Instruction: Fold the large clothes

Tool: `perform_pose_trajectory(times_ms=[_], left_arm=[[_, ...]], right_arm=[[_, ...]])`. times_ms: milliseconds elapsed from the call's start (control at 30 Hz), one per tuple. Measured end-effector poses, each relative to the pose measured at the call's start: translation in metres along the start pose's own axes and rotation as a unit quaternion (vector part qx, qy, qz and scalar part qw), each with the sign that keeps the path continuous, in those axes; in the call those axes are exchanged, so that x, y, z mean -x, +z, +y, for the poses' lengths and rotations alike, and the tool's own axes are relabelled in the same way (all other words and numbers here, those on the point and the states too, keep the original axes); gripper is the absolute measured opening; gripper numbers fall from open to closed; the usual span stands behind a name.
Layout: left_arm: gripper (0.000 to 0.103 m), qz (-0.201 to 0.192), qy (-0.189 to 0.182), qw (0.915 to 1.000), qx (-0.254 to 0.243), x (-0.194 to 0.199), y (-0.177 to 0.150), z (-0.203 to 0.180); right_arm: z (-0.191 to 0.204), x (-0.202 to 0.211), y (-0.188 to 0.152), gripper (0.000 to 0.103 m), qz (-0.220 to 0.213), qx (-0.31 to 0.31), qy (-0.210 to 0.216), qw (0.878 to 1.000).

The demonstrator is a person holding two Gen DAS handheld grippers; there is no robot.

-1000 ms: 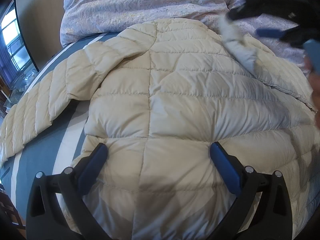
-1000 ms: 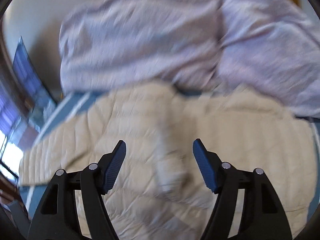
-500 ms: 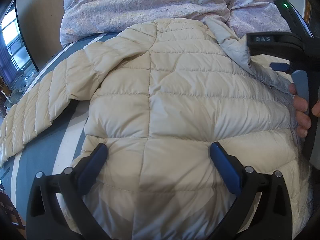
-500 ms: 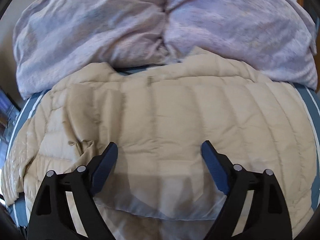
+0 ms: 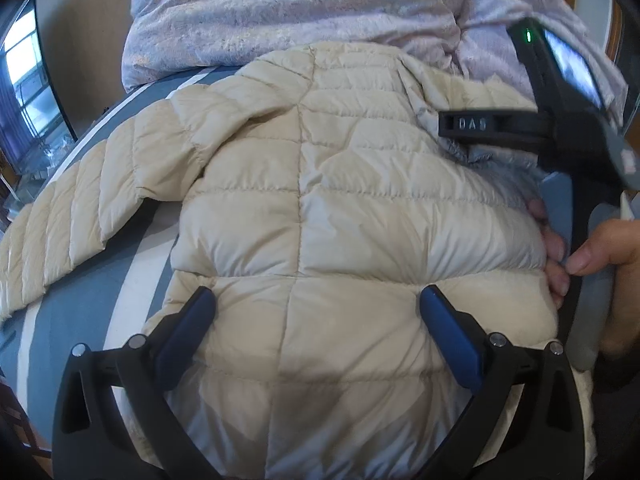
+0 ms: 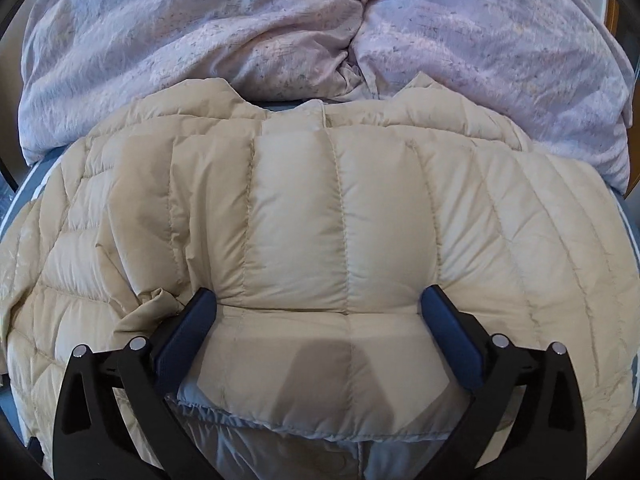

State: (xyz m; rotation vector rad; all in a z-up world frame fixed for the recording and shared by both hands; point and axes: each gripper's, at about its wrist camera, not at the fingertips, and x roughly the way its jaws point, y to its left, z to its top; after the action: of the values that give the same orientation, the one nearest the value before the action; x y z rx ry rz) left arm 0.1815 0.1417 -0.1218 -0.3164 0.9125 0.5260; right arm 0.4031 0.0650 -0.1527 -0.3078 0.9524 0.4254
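A beige quilted puffer jacket [image 5: 320, 200] lies back-up on a blue and white striped bed [image 5: 80, 312]. Its left sleeve [image 5: 80, 208] stretches out to the left. My left gripper [image 5: 316, 308] is open, its blue pads pressing down on the jacket's lower back. My right gripper [image 6: 318, 308] is open, pads pressing on a folded-over part of the jacket [image 6: 344, 220], whose grey lining edge [image 6: 300, 420] shows below. The right gripper's body [image 5: 560, 128] shows in the left wrist view at the jacket's right side, held by a hand [image 5: 592, 256].
A crumpled lilac duvet [image 6: 320, 28] is piled at the head of the bed, behind the jacket; it also shows in the left wrist view [image 5: 300, 8]. A window [image 5: 24, 92] and a wall stand at far left.
The right gripper swung over the jacket's right side, let go of the folded-over part and came down onto it, open. The left gripper stayed pressed on the jacket.
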Motion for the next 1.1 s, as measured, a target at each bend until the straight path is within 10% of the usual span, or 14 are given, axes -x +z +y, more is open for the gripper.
perform_pose_trajectory(times_ms=[167, 500, 900, 1100], left_arm=[[0.101, -0.012, -0.031, 0.9984, 0.046, 0.024, 0.001, 0.029], [0.101, -0.025, 0.093, 0.9884, 0.118, 0.057, -0.006, 0.139], [0.098, -0.031, 0.153, 0.9443, 0.290, 0.082, -0.040, 0.303], [0.082, -0.014, 0.135, 0.9366, 0.323, 0.073, -0.054, 0.322]], right_arm=[[0.000, -0.001, 0.001, 0.102, 0.003, 0.000, 0.003, 1.000], [-0.001, 0.001, -0.001, 0.102, 0.002, -0.002, 0.007, 1.000], [-0.003, 0.001, -0.001, 0.102, 0.002, -0.006, 0.011, 1.000], [-0.003, 0.002, -0.001, 0.102, 0.002, -0.008, 0.012, 1.000]])
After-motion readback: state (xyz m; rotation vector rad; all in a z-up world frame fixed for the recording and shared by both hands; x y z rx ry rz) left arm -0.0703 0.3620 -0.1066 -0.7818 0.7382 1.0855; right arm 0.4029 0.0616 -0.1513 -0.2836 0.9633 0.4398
